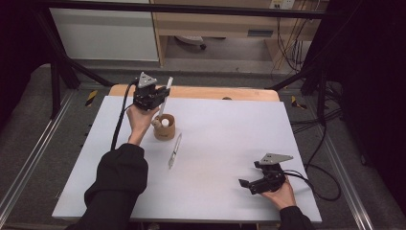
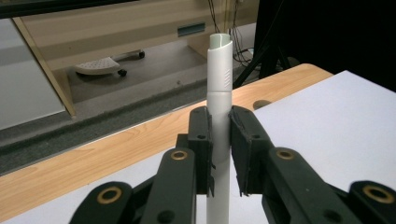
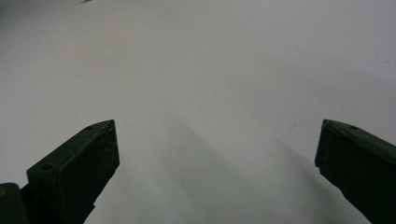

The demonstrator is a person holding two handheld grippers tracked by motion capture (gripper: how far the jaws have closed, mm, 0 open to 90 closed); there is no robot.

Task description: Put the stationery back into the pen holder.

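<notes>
Left gripper (image 2: 219,154) clamps a white pen (image 2: 219,79) upright over the wooden cup (image 1: 164,128), near the table's (image 1: 230,124) far-left corner. Right gripper (image 1: 252,184) rests released, jaws wide, near-right corner.

My left gripper (image 2: 219,154) is black with brass-coloured rings at its joints, and the pen (image 2: 219,88) between its jaws is white with a pale green tip. Just below it the cup (image 1: 164,128) is tan wood, and beside that lies a clear, silvery pen (image 1: 174,151). My right gripper (image 1: 251,184) is black over the pale grey-white mat (image 1: 225,134), which has a light wooden table edge (image 1: 201,92) beyond.
</notes>
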